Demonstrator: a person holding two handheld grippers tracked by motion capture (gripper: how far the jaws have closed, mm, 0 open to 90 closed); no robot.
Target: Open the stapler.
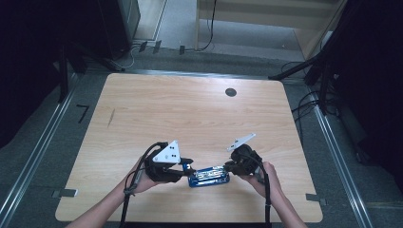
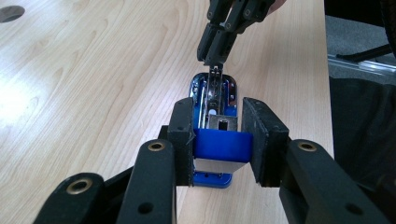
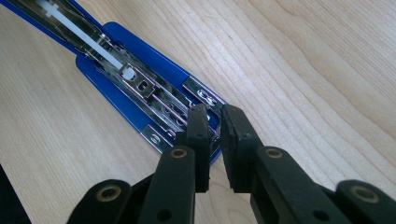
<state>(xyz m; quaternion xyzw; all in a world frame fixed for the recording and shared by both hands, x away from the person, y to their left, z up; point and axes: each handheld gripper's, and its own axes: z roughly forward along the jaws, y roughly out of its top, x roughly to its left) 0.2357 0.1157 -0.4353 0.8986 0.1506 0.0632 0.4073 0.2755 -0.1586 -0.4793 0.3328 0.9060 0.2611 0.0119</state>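
Left hand-held gripper [image 2: 217, 140] clamped on stapler [image 2: 212, 100] rear (base partly hidden); right hand-held gripper [image 3: 214, 135] nearly together, pinching its front tip.

The stapler [image 1: 209, 175] lies on the table [image 1: 190, 109] near its front edge, between both tools.

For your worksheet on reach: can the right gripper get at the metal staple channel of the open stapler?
Probably yes: the right gripper sits at the stapler's front end, channel uncovered, left gripper holding the back.
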